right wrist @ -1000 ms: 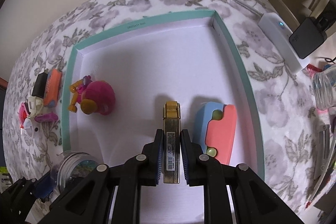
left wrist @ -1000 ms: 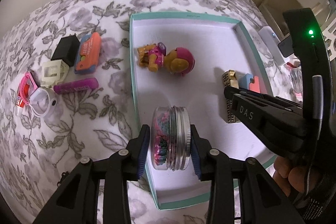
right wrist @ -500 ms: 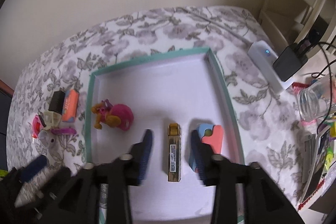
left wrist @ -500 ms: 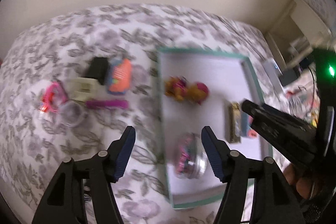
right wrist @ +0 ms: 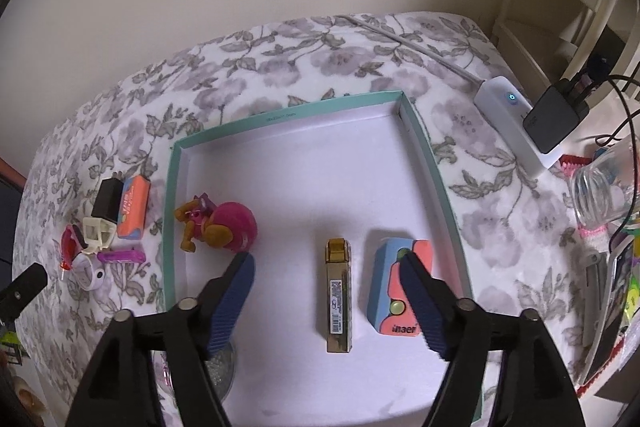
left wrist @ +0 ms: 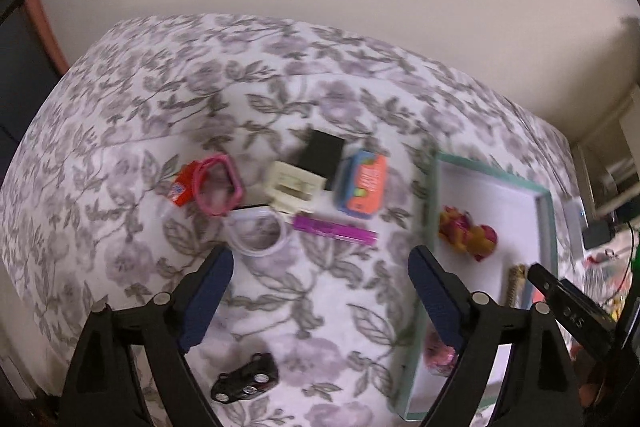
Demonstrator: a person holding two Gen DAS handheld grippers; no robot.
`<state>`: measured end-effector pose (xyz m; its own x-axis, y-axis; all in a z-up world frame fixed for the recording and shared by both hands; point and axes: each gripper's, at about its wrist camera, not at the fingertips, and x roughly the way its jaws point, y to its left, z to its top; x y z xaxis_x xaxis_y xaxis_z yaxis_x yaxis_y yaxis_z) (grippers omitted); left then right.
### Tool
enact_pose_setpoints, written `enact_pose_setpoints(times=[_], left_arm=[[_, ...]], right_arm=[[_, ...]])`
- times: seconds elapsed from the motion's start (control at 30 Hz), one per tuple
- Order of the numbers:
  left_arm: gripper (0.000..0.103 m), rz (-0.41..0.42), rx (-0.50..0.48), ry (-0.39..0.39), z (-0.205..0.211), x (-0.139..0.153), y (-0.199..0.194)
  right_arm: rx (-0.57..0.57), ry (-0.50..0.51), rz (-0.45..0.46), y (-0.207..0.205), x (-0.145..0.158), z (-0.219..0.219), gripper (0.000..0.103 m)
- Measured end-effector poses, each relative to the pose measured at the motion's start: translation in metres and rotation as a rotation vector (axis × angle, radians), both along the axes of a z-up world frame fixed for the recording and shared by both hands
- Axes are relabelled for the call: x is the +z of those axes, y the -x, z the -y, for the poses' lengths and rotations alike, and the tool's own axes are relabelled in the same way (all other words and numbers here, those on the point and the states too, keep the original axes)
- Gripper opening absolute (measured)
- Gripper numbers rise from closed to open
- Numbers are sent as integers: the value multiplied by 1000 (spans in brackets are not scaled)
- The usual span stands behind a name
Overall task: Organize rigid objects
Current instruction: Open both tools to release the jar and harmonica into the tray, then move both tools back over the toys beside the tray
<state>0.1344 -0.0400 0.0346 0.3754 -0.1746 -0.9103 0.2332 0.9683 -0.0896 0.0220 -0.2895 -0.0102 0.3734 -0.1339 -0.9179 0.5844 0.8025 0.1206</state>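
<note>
A teal-rimmed white tray point(right wrist: 436, 163) holds a pink and orange toy figure point(right wrist: 224, 223), a gold bar point(right wrist: 339, 295), a blue and coral case point(right wrist: 400, 287) and a glass jar point(right wrist: 220, 359) at its near left. My right gripper point(right wrist: 326, 267) is open above the gold bar, empty. My left gripper point(left wrist: 320, 267) is open and empty over the floral cloth, left of the tray point(left wrist: 432, 195). Ahead of it lie a purple stick point(left wrist: 334, 230), a white ring point(left wrist: 258, 231), a cream block point(left wrist: 292, 187), a black box point(left wrist: 322, 155), an orange case point(left wrist: 362, 185) and a pink ring point(left wrist: 218, 183).
A small black toy car point(left wrist: 246, 383) lies near the cloth's front edge. A white power strip point(right wrist: 516, 123) with a black adapter and a clear jar point(right wrist: 600, 183) stand right of the tray. A wall runs behind the table.
My left gripper let go of the glass jar in the tray, opened and swung left over the cloth. My right gripper released the gold bar, opened and pulled back.
</note>
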Motion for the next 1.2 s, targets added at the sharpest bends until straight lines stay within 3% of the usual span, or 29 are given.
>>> enact_pose_setpoints(times=[0.23, 0.6, 0.73, 0.97, 1.2], left_arm=[[90, -31, 108, 39, -40, -5, -16], [90, -46, 270, 83, -110, -5, -39], [90, -75, 304, 37, -128, -10, -42], [90, -139, 297, 15, -138, -25, -40], [90, -184, 276, -28, -137, -39, -33]], right_arm=[[-7, 10, 37, -3, 1, -3, 103], [107, 5, 119, -27, 15, -45, 103], [177, 12, 129, -41, 22, -75, 103], [277, -55, 122, -60, 19, -123, 103], [392, -56, 41, -69, 2, -175, 103]])
